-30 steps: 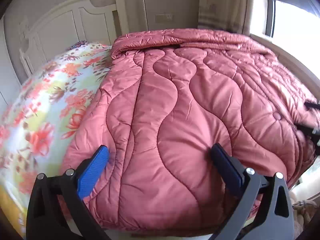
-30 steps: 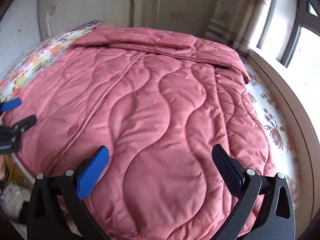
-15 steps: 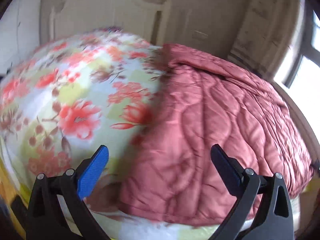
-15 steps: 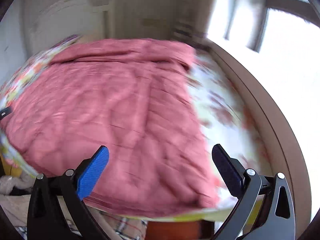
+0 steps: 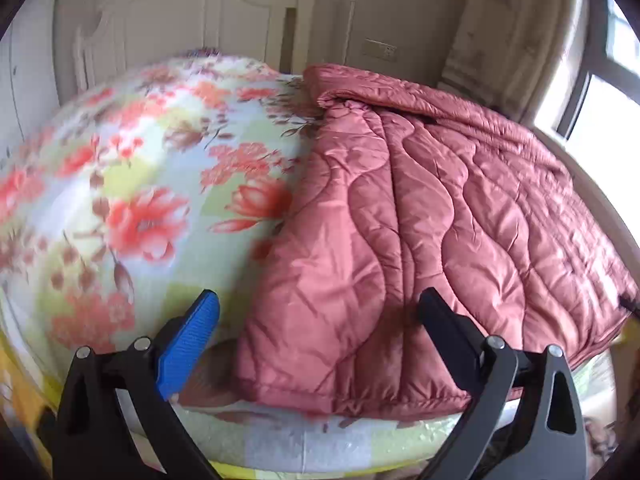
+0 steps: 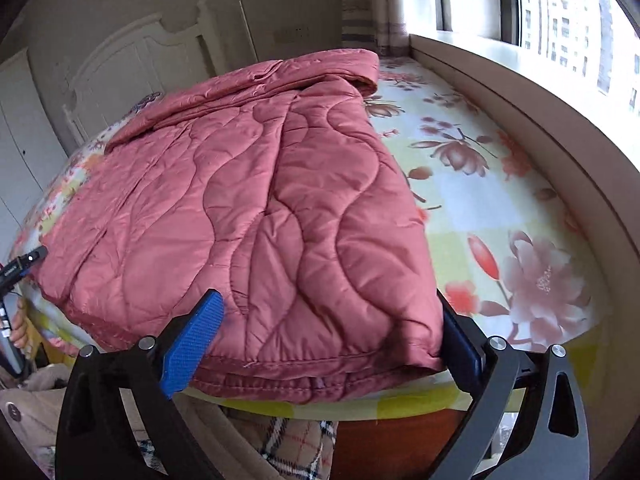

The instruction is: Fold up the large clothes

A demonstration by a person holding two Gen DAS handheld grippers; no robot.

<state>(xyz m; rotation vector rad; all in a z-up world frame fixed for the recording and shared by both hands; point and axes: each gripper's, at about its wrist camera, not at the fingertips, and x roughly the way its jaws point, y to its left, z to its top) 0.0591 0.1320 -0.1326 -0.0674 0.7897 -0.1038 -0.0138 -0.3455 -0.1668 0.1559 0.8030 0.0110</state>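
Lying on bed: pink quilted jacket (image 5: 420, 240), spread flat over the floral bedsheet (image 5: 140, 200), collar end toward the white headboard (image 5: 180, 20), hem at the near edge of the mattress.
Jacket position, left wrist view: occupied the right part of the bed; bare floral sheet to its left.
Jacket position, right wrist view: occupied the left and middle; bare sheet between it and the window ledge (image 6: 540, 120).
Left gripper (image 5: 318, 320): jaws wide apart, holding nothing; blue pad over the sheet just left of the jacket's near corner, dark pad over the quilted fabric; contact could not be judged.
Right gripper (image 6: 330, 332): jaws wide, nothing clamped; the jacket's near right corner sat between the fingers, dark finger just beside the jacket's side edge, blue pad over the hem.
Hem: layered edges visible, overhanging the mattress edge slightly.
Far left, right wrist view: part of the other gripper and fingers of a hand (image 6: 18, 324).
Below bed edge: plaid fabric (image 6: 288, 448) and a beige garment (image 6: 28, 400).
Image quality: left wrist view blurred at left.
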